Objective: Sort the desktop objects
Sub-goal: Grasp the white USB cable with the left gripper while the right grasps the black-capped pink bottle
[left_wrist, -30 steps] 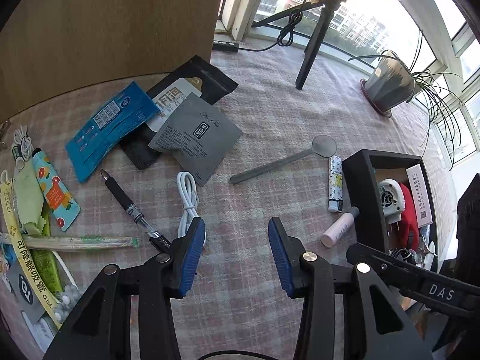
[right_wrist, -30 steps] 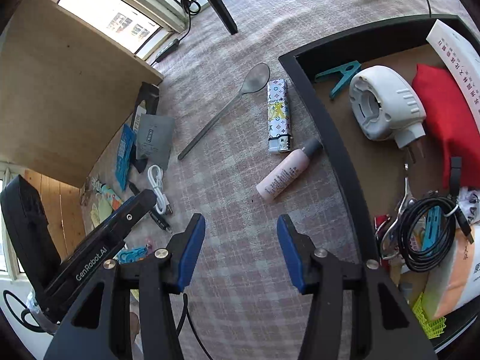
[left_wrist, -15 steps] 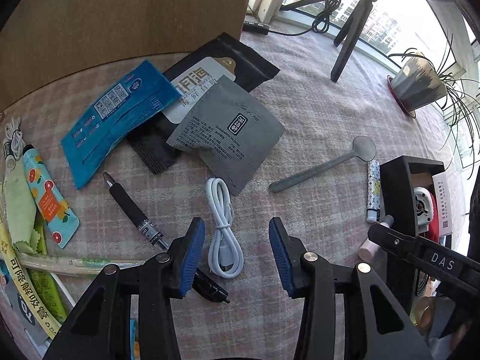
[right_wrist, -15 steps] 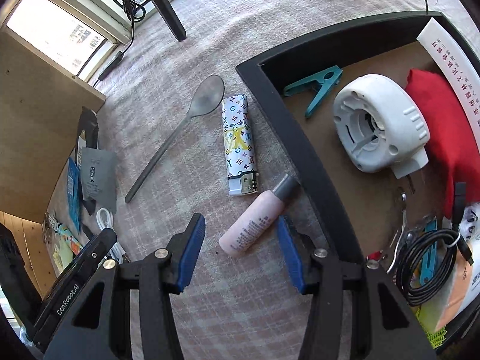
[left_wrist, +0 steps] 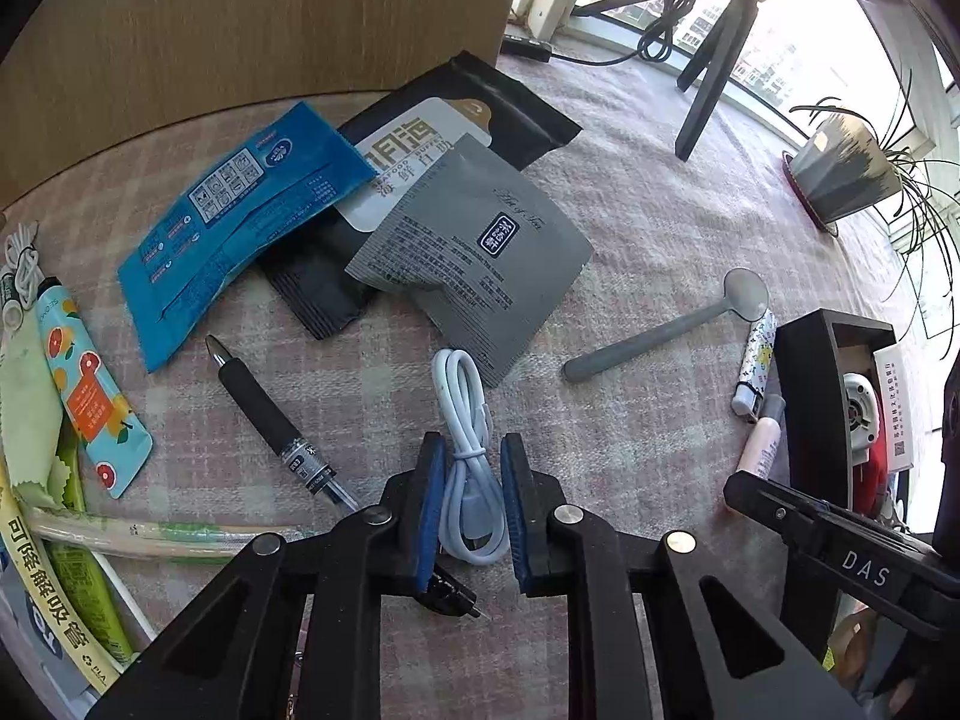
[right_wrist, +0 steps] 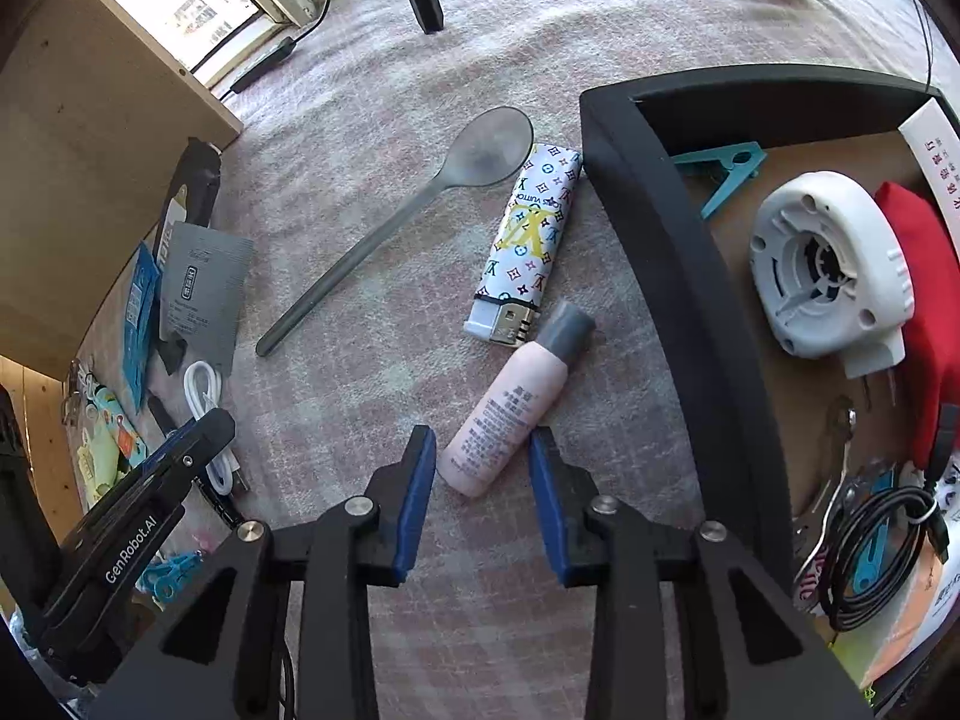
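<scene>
A coiled white cable [left_wrist: 459, 384] lies on the checked cloth, its lower loop between the blue pads of my left gripper [left_wrist: 472, 450]. The jaws are closing and both pads touch the loop. In the right wrist view a small pink bottle [right_wrist: 522, 390] with a grey cap lies slantwise beside the black box [right_wrist: 660, 228]. Its bottom end sits between the pads of my right gripper [right_wrist: 480, 438], whose jaws are closing against its sides. Both grippers point steeply down at the table.
A patterned lighter [right_wrist: 528, 240] and a grey spoon [right_wrist: 396, 228] lie just beyond the bottle. A black pen [left_wrist: 270, 414] lies left of the cable, with grey [left_wrist: 480, 252], black and blue [left_wrist: 240, 210] packets behind it. The box holds a white plug, a red pouch and cables. A wooden board stands at the back left.
Both grippers came down and forward over their objects. Both pairs of jaws, wide apart in the earlier frames, have narrowed onto the cable and the bottle.
</scene>
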